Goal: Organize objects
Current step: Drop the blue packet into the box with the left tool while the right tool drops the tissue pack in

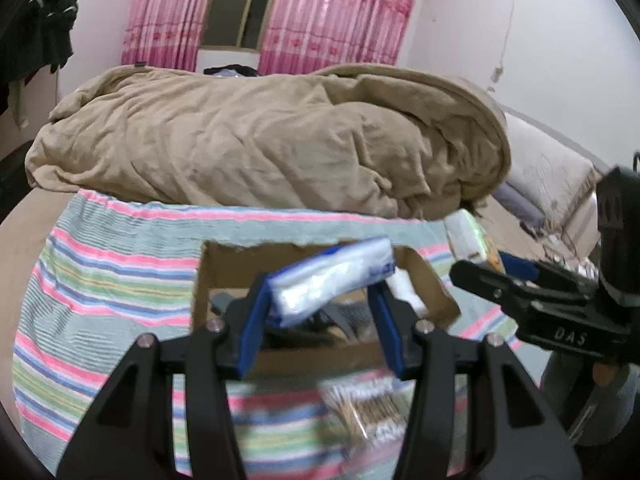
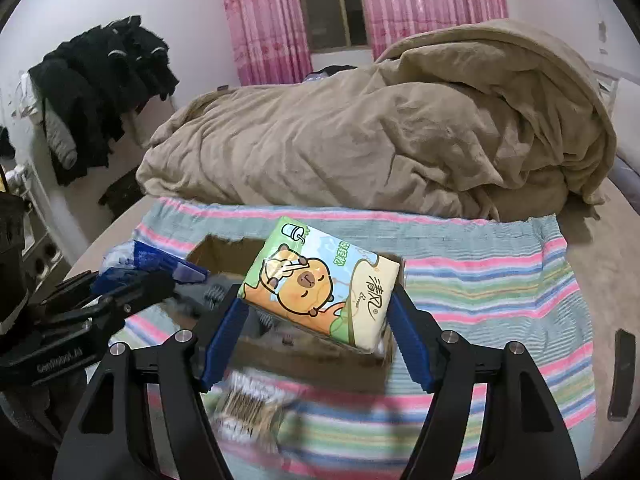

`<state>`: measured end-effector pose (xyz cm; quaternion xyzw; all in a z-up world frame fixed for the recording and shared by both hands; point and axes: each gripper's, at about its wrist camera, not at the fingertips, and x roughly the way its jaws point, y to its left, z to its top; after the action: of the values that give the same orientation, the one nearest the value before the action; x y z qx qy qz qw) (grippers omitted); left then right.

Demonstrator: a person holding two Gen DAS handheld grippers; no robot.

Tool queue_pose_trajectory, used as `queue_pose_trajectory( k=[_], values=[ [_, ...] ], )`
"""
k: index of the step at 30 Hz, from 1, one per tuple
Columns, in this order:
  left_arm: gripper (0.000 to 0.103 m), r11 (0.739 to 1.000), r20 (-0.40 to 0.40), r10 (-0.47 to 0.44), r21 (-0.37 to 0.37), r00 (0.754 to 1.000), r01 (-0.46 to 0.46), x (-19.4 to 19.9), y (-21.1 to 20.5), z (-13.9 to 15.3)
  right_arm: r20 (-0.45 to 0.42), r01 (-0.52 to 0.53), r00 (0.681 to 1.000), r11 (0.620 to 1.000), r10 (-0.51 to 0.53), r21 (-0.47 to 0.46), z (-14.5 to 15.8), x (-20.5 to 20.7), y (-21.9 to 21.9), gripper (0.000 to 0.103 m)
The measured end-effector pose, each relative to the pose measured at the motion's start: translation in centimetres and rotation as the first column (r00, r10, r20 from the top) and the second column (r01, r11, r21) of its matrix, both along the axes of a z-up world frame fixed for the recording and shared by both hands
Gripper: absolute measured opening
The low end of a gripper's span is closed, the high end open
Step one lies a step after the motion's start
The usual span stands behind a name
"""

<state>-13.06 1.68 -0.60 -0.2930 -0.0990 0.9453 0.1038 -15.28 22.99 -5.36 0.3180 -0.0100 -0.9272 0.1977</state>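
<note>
My left gripper point(image 1: 320, 300) is shut on a white and blue tissue pack point(image 1: 332, 276) and holds it above an open cardboard box point(image 1: 224, 268). My right gripper point(image 2: 318, 312) is shut on a green and cream tissue pack with a cartoon capybara point(image 2: 320, 284), also above the box point(image 2: 216, 252). The box holds dark items, partly hidden. A clear pack of cotton swabs point(image 1: 364, 404) lies on the striped cloth in front of the box; it also shows in the right wrist view point(image 2: 248, 404). Each gripper shows in the other's view: the right point(image 1: 492, 264), the left point(image 2: 160, 272).
A striped towel point(image 1: 112, 264) covers the bed under the box. A crumpled tan blanket point(image 1: 260, 140) lies behind it. A dark phone-like object point(image 2: 622, 372) lies on the bed at the right. Dark clothes point(image 2: 104, 80) hang at the left wall. Pink curtains point(image 2: 264, 16) hang behind.
</note>
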Motion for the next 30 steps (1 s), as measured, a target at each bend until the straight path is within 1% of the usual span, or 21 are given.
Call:
queue_pose_trajectory(
  k=[4, 8, 10, 12, 17, 21, 22, 24, 26, 27, 29, 30],
  values=[
    [0.051, 1.000, -0.025, -0.004, 0.017, 1.000, 0.005, -1.5, -0.7, -0.4, -0.028, 0.015, 0.999, 1.000, -0.015, 0.016, 0.0, -1.3, -0.9, 0.073],
    [0.051, 1.000, -0.011, 0.004, 0.016, 1.000, -0.004, -3.3, -1.0, -1.6, -0.020, 0.019, 1.000, 1.000, -0.018, 0.018, -0.8, -2.8, -1.8, 0.073],
    [0.051, 1.000, 0.009, 0.013, 0.008, 1.000, -0.013, -4.4, -1.1, -2.3, -0.009, 0.016, 1.000, 1.000, -0.015, 0.020, -1.4, -3.7, -2.5, 0.073],
    [0.051, 1.000, 0.013, 0.025, 0.009, 1.000, -0.025, -5.4, -1.4, -3.0, 0.000, 0.014, 1.000, 0.999, -0.014, 0.032, -2.0, -4.3, -3.0, 0.073],
    [0.053, 0.999, 0.078, 0.041, 0.025, 0.996, -0.043, -7.6, -2.2, -4.5, 0.054, 0.014, 0.998, 0.998, -0.017, 0.067, -4.6, -6.4, -4.0, 0.073],
    [0.064, 0.997, 0.092, 0.058, 0.036, 0.994, -0.062, -7.9, -2.8, -5.1, 0.083, 0.012, 0.996, 0.996, -0.020, 0.087, -6.1, -7.4, -4.4, 0.074],
    [0.071, 0.997, 0.094, 0.064, 0.038, 0.994, -0.067, -7.9, -3.0, -5.1, 0.087, 0.013, 0.996, 0.996, -0.021, 0.091, -6.4, -7.5, -4.5, 0.074],
    [0.079, 0.996, 0.097, 0.069, 0.046, 0.993, -0.074, -7.8, -3.3, -5.2, 0.093, 0.009, 0.995, 0.996, -0.017, 0.088, -6.6, -7.6, -4.3, 0.075],
    [0.081, 0.996, 0.096, 0.071, 0.045, 0.993, -0.075, -7.6, -3.4, -5.2, 0.092, 0.001, 0.996, 0.997, -0.008, 0.077, -6.5, -7.4, -4.2, 0.077],
    [0.081, 0.996, 0.096, 0.069, 0.041, 0.993, -0.073, -7.4, -3.4, -5.1, 0.085, -0.004, 0.996, 0.997, -0.002, 0.075, -6.3, -7.2, -4.1, 0.083],
    [0.081, 0.997, 0.095, 0.072, 0.034, 0.993, -0.075, -6.9, -3.4, -5.0, 0.064, -0.012, 0.998, 0.997, 0.007, 0.074, -5.9, -6.7, -3.9, 0.092],
    [0.081, 0.996, 0.091, 0.075, 0.031, 0.993, -0.078, -6.5, -3.4, -4.9, 0.055, -0.011, 0.998, 0.997, 0.007, 0.074, -5.7, -6.4, -3.7, 0.092]
  ],
)
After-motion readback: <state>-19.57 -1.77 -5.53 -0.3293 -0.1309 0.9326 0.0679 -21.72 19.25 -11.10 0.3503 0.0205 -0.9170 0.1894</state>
